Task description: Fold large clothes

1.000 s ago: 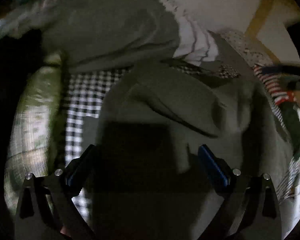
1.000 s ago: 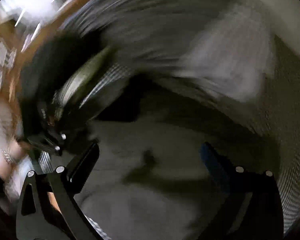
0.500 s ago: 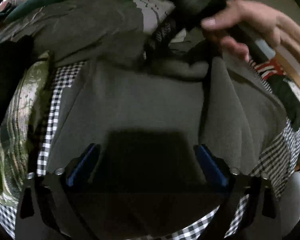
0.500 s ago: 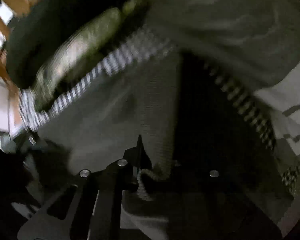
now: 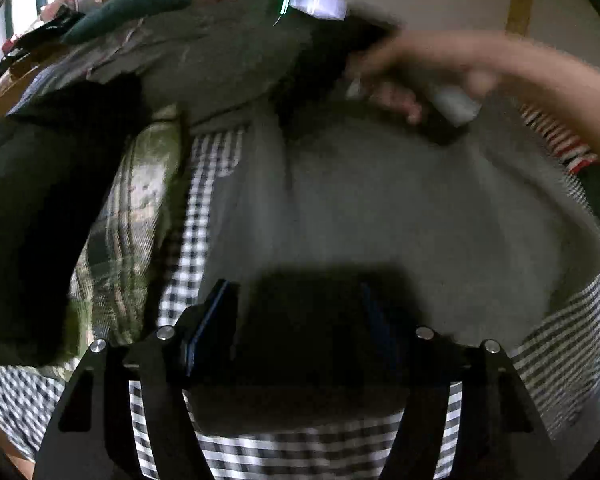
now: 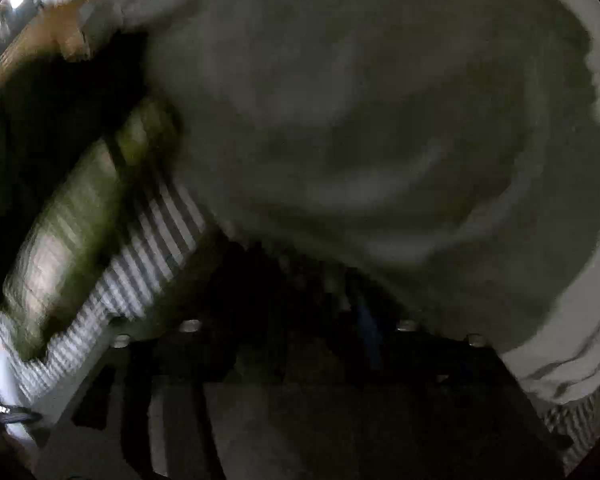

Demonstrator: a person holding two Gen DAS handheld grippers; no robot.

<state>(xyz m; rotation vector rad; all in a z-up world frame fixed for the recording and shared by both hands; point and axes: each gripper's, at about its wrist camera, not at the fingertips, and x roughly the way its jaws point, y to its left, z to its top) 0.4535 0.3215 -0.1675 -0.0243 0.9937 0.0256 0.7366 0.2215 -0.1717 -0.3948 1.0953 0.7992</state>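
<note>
Right tongs (image 6: 296, 320) just reopened, left tongs (image 5: 300, 320) narrowing, both empty over grey garment (image 5: 400, 208).

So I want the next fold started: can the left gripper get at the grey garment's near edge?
Probably yes: the left gripper hangs over the grey garment, fingers apart, nothing between.

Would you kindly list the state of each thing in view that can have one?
Grey knitted garment: spread flat on the black-and-white checked sheet.
Left claw: jaws apart, just been closing, cloth between them, no visible pinch.
Right claw: jaws apart, just been opening, dark; grip unclear.
Green plaid cloth: bunched beside the garment.
Person's hand: gripping the right tool's handle, blurred.
</note>
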